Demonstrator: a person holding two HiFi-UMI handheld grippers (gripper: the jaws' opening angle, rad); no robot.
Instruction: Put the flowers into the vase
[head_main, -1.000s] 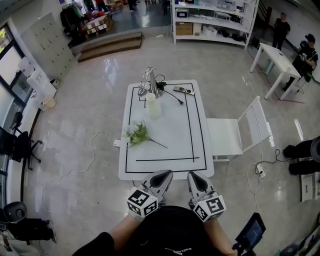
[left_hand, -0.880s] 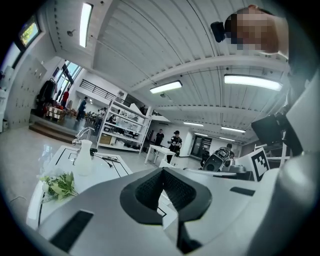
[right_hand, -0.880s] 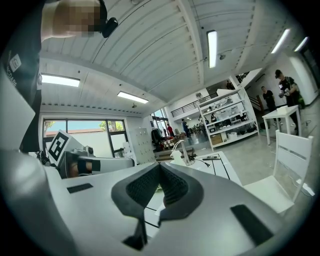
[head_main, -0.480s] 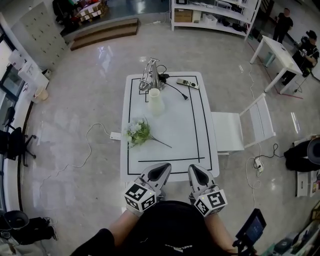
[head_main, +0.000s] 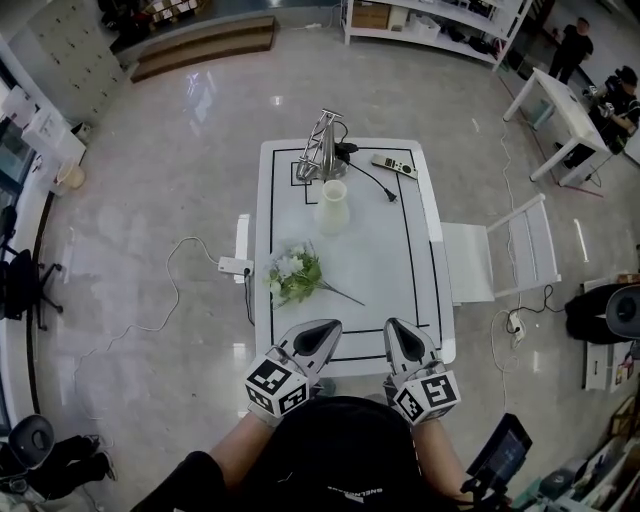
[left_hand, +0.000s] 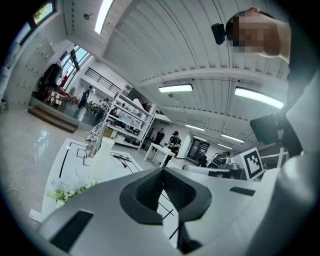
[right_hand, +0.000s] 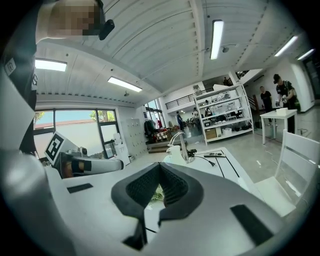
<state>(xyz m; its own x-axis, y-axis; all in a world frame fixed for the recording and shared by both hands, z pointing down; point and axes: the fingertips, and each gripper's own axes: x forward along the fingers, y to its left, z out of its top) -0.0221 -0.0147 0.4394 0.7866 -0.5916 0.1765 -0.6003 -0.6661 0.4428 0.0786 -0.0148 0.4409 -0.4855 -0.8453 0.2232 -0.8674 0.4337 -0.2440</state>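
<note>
- On the worktop (head_main: 400, 262), left of centre: one bunch of flowers (head_main: 295, 275), lying flat, stem trailing right.
- Near edge: left gripper (head_main: 322, 330), fingers clenched on nothing. Release them first, then take the stem low.
- Far centre: one vase (head_main: 333, 208), upright.
- Right gripper (head_main: 398, 330), likewise clenched and empty; could steady the vase.

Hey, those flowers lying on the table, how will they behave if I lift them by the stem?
Probably top-heavy: the flowers carry a wide leafy head on a thin stem, so the head may droop or swing. The bunch looks small and light, so it is likely easy to lift. The thin stem might slip or twist in a grip.
</note>
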